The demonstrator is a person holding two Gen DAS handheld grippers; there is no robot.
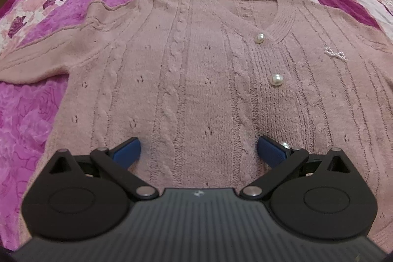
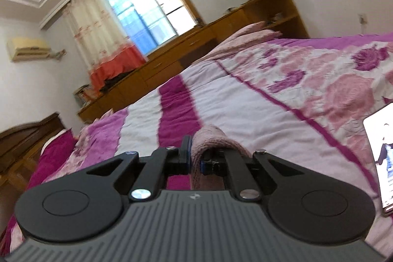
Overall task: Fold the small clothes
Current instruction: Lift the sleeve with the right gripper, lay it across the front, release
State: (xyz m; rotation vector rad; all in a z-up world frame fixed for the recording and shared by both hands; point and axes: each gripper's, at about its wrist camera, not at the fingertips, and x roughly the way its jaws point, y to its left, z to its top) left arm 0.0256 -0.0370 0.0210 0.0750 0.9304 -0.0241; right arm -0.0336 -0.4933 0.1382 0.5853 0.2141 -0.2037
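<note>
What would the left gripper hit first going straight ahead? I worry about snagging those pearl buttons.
Probably the pink cardigan itself: the open left gripper aims at plain knit between its fingers. The pearl buttons sit off to one side.

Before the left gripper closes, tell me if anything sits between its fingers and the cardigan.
Nothing visible does. The left gripper is open, its blue pads right at the pink cardigan, bare knit between them. A pearl button peeks beside the right-hand pad.
</note>
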